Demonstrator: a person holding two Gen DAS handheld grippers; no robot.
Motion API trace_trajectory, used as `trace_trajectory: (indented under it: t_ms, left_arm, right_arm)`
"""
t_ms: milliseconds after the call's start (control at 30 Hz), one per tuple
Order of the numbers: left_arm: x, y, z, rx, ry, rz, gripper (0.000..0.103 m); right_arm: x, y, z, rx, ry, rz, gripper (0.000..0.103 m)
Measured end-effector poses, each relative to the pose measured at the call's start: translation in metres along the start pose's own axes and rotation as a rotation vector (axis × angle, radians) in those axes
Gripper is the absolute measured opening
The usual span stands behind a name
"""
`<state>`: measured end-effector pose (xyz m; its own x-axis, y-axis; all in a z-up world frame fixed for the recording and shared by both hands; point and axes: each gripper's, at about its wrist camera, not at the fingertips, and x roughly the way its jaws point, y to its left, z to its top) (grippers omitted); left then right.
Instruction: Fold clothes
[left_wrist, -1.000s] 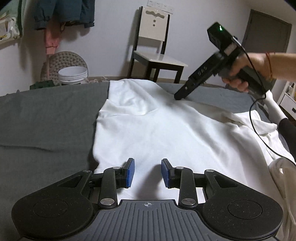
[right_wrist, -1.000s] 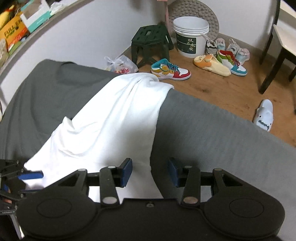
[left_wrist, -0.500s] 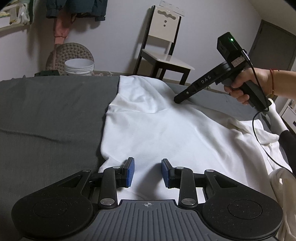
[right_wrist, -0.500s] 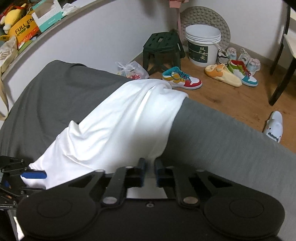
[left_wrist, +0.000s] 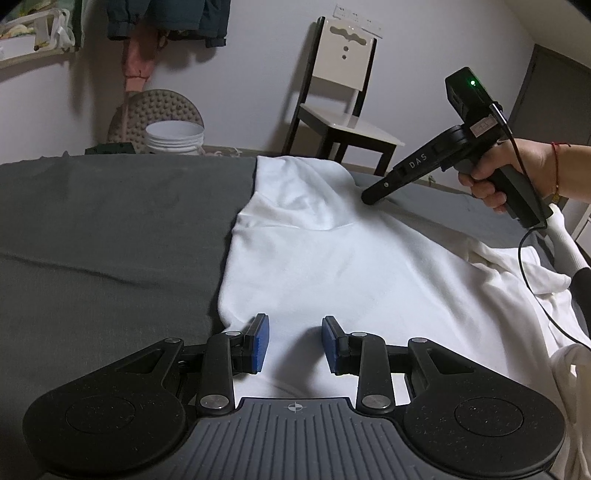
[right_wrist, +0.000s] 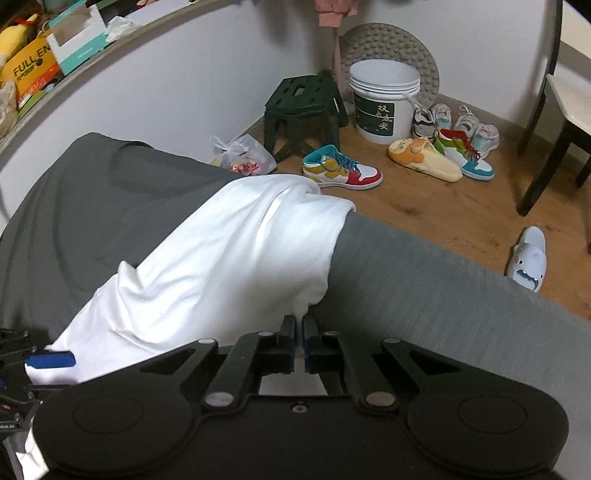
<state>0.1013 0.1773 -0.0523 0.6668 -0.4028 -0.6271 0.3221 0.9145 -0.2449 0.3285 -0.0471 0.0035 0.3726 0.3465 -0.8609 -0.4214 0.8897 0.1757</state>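
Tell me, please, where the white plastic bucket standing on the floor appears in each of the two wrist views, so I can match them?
Left wrist view: the white plastic bucket is upper left, just beyond the far edge of the grey bed cover.
Right wrist view: the bucket is top centre-right, on the wooden floor beside the shoes.
Shared landmark: the round studded grey mat leaning on the wall behind the bucket.

A home bedroom: bed (right_wrist: 424, 280), shoes (right_wrist: 341, 173) on floor, chair (left_wrist: 343, 110).
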Motion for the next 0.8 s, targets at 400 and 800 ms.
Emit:
trace_trajectory:
  t_ms: [400, 800]
  left_arm:
    - [0.001, 0.005, 0.0, -0.014, 0.0, -0.02, 0.032]
    - [0.004, -0.003, -0.001, 0.029, -0.006, 0.005, 0.033]
  right_arm:
    - [-0.025, -0.017, -0.002, 0.066, -0.033, -0.025, 0.027]
    - [-0.127, -0.043, -0.085, 0.002, -0.044, -0.059, 0.071]
